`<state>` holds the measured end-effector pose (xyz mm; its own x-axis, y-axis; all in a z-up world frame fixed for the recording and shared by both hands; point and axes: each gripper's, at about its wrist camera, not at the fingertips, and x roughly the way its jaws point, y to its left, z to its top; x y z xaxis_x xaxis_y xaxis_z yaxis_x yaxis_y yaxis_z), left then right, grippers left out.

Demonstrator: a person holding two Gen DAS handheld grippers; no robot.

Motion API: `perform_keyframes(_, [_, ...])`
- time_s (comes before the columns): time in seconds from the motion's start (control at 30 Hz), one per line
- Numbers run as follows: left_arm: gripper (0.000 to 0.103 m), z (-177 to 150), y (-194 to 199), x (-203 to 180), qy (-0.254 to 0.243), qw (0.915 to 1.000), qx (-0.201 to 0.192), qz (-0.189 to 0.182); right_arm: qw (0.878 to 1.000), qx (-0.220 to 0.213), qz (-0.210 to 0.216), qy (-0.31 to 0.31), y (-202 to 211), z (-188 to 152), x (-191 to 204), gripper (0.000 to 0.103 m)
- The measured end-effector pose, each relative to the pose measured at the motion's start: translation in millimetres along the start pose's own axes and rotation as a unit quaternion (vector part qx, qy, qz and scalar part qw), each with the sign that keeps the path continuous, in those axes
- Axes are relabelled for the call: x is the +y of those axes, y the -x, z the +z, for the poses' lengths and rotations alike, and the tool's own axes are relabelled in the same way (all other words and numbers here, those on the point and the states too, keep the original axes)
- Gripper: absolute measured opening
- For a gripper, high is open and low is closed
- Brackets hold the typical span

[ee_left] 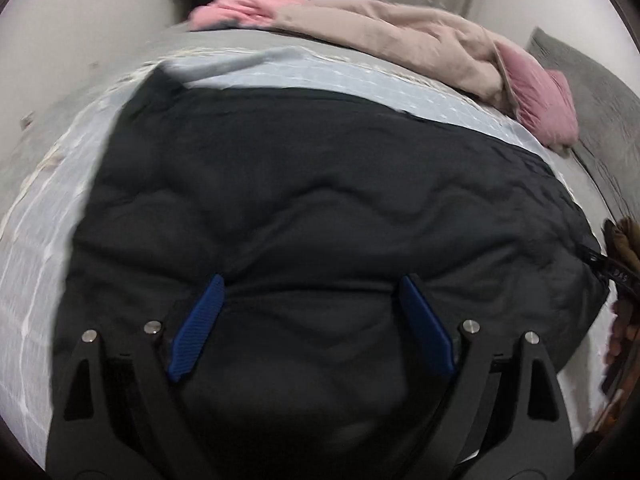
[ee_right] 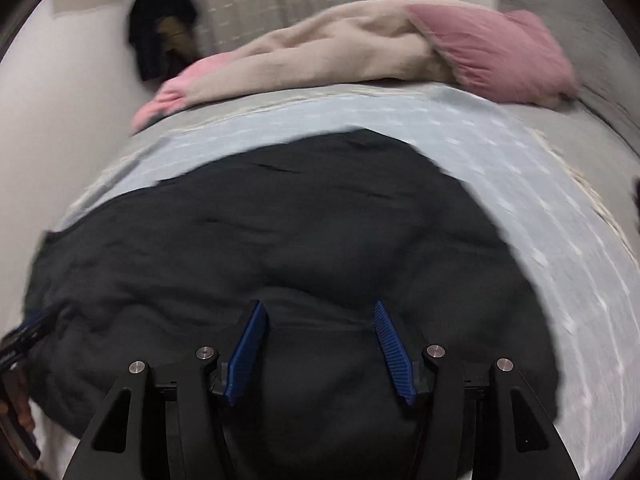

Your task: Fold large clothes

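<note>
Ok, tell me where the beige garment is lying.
The beige garment lies across the far side of the bed in both wrist views, beyond the black quilted coat, between pink fabric and the pink pillow.

both grippers are pointing steeply downward, the left gripper (ee_left: 312, 280) spreading its blue pads (ee_left: 198, 328) wide with nothing pinched, the right gripper (ee_right: 320, 306) holding its jaws partly apart, also gripping nothing.

blur: your right wrist view smears the beige garment (ee_right: 320, 40) | cut off: black quilted coat (ee_left: 304, 208) at the bottom edge
</note>
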<state>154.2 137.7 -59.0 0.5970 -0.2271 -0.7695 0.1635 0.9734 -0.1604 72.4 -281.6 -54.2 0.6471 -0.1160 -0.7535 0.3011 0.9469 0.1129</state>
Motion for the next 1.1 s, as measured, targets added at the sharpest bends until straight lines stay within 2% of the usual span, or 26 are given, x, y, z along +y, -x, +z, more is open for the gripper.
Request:
perform_keyframes(0.13, [0.089,2,17,32,0.043,0.9978,0.01,0.048,0.993,0.008,-0.09,-0.07,18,3,-52,0.058])
perform_keyframes(0.2, [0.089,-8,35,50,0.073,0.9959,0.014,0.051,0.991,0.011,-0.098,-0.091,25,-2,-72,0.058])
perform_keyframes(0.23, [0.089,-11,43,60,0.092,0.995,0.013,0.036,0.991,0.015,-0.086,-0.104,27,-4,-84,0.059])
perform_keyframes(0.37, [0.089,-24,63,92,0.167,0.9856,0.023,-0.017,0.985,0.047,0.025,-0.162,20,-17,-116,0.068])
perform_keyframes(0.43, [0.089,-36,61,107,0.205,0.976,0.046,-0.057,0.979,0.064,0.056,-0.183,13,-22,-122,0.071])
perform_keyframes(0.5, [0.089,-50,54,122,0.25,0.9598,0.077,-0.102,0.976,0.07,0.078,-0.193,6,-29,-127,0.071])
perform_keyframes(0.57, [0.089,-62,50,128,0.273,0.9491,0.092,-0.127,0.971,0.068,0.104,-0.205,2,-32,-130,0.071])
perform_keyframes(0.6, [0.089,-66,50,131,0.277,0.9474,0.095,-0.13,0.969,0.065,0.114,-0.209,2,-35,-131,0.071])
perform_keyframes(0.63, [0.089,-72,50,134,0.28,0.9453,0.102,-0.134,0.968,0.062,0.121,-0.21,3,-38,-129,0.066])
perform_keyframes(0.67, [0.089,-77,48,134,0.282,0.9425,0.11,-0.142,0.968,0.063,0.128,-0.208,4,-39,-129,0.05])
perform_keyframes(0.73, [0.089,-86,47,134,0.29,0.9347,0.118,-0.168,0.96,0.072,0.157,-0.219,5,-44,-132,0.034])
perform_keyframes(0.8, [0.089,-90,50,136,0.297,0.9302,0.112,-0.185,0.955,0.081,0.169,-0.23,10,-49,-134,0.027])
perform_keyframes(0.93, [0.089,-91,46,134,0.308,0.9265,0.085,-0.199,0.956,0.104,0.158,-0.224,26,-55,-129,0.024])
perform_keyframes(1.0, [0.089,-91,42,130,0.309,0.9275,0.068,-0.2,0.962,0.115,0.136,-0.207,30,-51,-122,0.024])
perform_keyframes(1.1, [0.089,-85,36,118,0.303,0.9323,0.042,-0.193,0.973,0.1,0.075,-0.195,48,-52,-116,0.033])
